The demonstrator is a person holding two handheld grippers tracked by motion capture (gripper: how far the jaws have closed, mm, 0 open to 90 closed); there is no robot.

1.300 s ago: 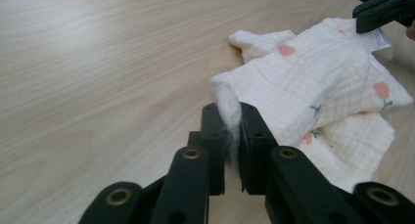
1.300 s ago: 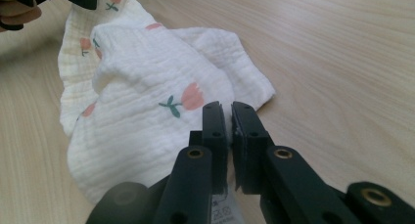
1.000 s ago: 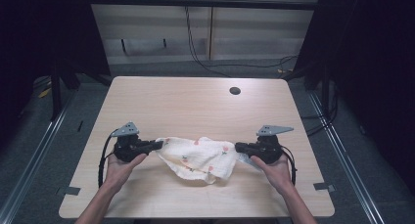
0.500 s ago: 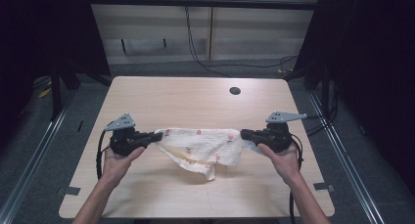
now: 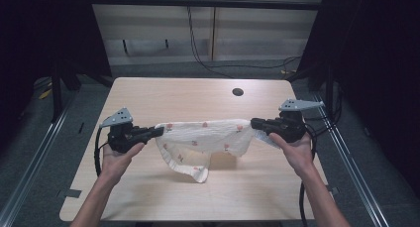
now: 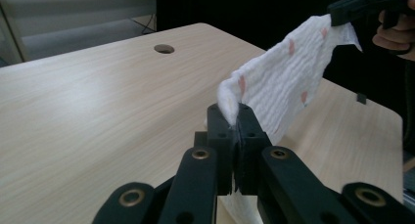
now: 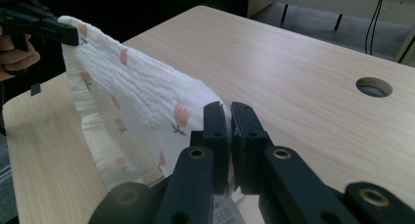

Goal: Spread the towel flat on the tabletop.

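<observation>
A white cloth (image 5: 205,138) with small pink flower prints hangs stretched above the wooden table (image 5: 183,95), its top edge taut between the two grippers and its lower part sagging toward the tabletop. My left gripper (image 5: 157,131) is shut on the cloth's left corner (image 6: 230,94). My right gripper (image 5: 256,123) is shut on the right corner, and the cloth (image 7: 142,111) runs from its jaws across to the other gripper (image 7: 49,31). In the left gripper view the cloth (image 6: 284,82) rises to the far gripper (image 6: 362,6) and the hand holding it.
A round cable hole (image 5: 237,91) sits near the table's far right edge. Dark curtains and metal frame rails flank the table on both sides. Cables trail from each gripper off the table edges.
Both grippers have moved apart and lifted, pulling the bunched cloth off the table and stretching it out between them.
</observation>
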